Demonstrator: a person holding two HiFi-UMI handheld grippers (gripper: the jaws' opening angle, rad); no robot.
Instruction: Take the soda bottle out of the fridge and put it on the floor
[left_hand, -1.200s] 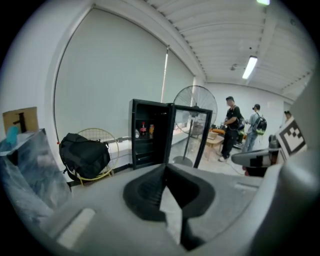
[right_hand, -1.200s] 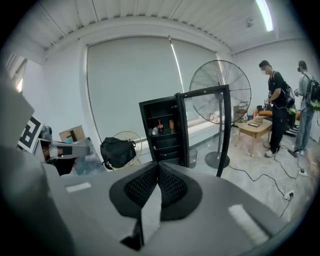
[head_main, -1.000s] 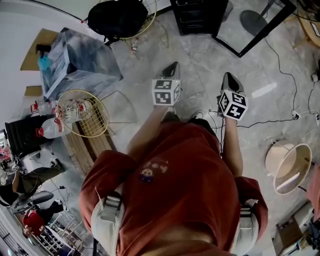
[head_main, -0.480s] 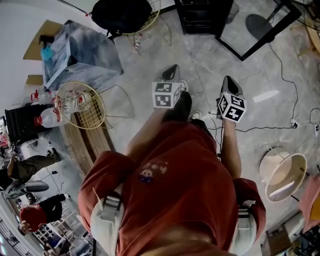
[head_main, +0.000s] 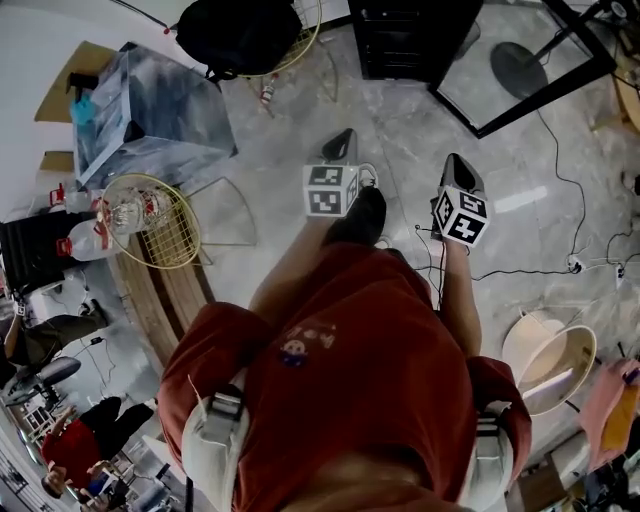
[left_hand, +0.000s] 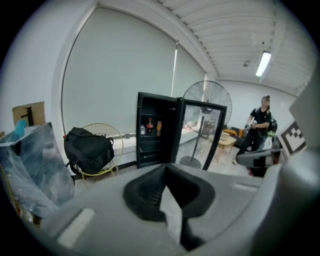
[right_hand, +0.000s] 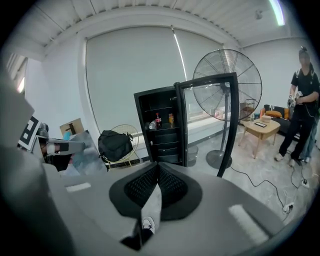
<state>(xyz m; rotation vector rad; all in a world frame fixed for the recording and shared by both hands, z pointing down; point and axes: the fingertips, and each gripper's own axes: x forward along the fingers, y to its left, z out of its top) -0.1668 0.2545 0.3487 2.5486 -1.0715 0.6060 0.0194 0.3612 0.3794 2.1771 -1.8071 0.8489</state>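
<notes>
Soda bottle (right_hand: 158, 120) is not yet in hand, so the step under way is, by my reading, the approach to the fridge. Nearest, the left gripper (left_hand: 165, 167) has its fingers pressed together at the tips with nothing between them, and the right gripper (right_hand: 156, 167) is the same, fully closed and empty; in the head view both are held out in front of the person's body over the grey marbled floor (head_main: 300, 110). The marker cubes on the grippers carry black-and-white square patterns only, no letters. Further off, a black backpack (left_hand: 89, 150) rests on a yellow wire chair beside the black fridge (left_hand: 155, 150), whose glass door (right_hand: 207, 125) already stands open. The bottle, dark with a red label, stands upright on an upper shelf inside, between a pale bottle on its left and an orange drink (right_hand: 171, 119) on its right; its label suggests cola, but the print is too small to read. Behind the door stands a pedestal fan (right_hand: 227, 85). The next move calls for stepping closer, opening one set of fingers, and closing them round the bottle without knocking its neighbours.
</notes>
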